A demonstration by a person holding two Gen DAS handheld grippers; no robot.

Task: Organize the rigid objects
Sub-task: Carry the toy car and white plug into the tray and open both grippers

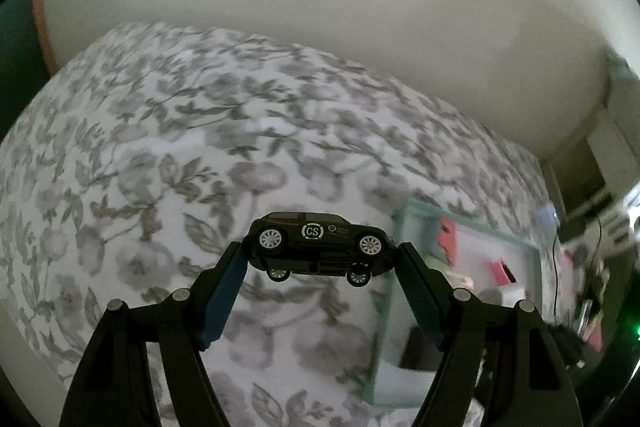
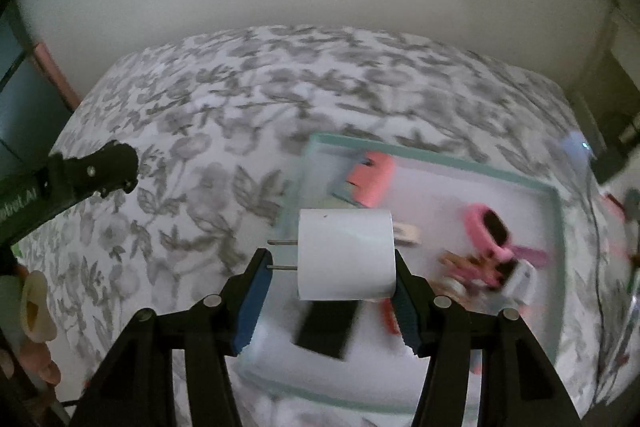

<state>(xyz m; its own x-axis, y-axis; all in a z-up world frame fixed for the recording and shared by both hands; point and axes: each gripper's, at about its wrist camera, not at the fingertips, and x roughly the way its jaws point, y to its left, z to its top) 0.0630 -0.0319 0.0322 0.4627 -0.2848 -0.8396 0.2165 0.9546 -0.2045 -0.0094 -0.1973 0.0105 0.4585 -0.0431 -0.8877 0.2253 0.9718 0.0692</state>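
Observation:
A black toy car (image 1: 320,241) with a white "CS" mark hangs lengthwise between the tips of my left gripper (image 1: 320,255), which is shut on its two ends, above the floral bedspread (image 1: 160,147). My right gripper (image 2: 332,261) is shut on a white plug charger (image 2: 346,253). Its two metal prongs point left toward the blue-padded finger (image 2: 256,291). The charger hangs over the near left part of a white tray with a pale teal rim (image 2: 440,157). That tray (image 1: 386,307) lies to the right of the car in the left wrist view.
In the tray lie a black flat block (image 2: 326,327), a coral piece (image 2: 370,179), a pink ring-shaped item (image 2: 486,227) and other blurred small things. Part of the left tool's black body (image 2: 96,171) and a person's fingers (image 2: 40,363) show at left. Cables and clutter (image 1: 580,267) line the bed's right side.

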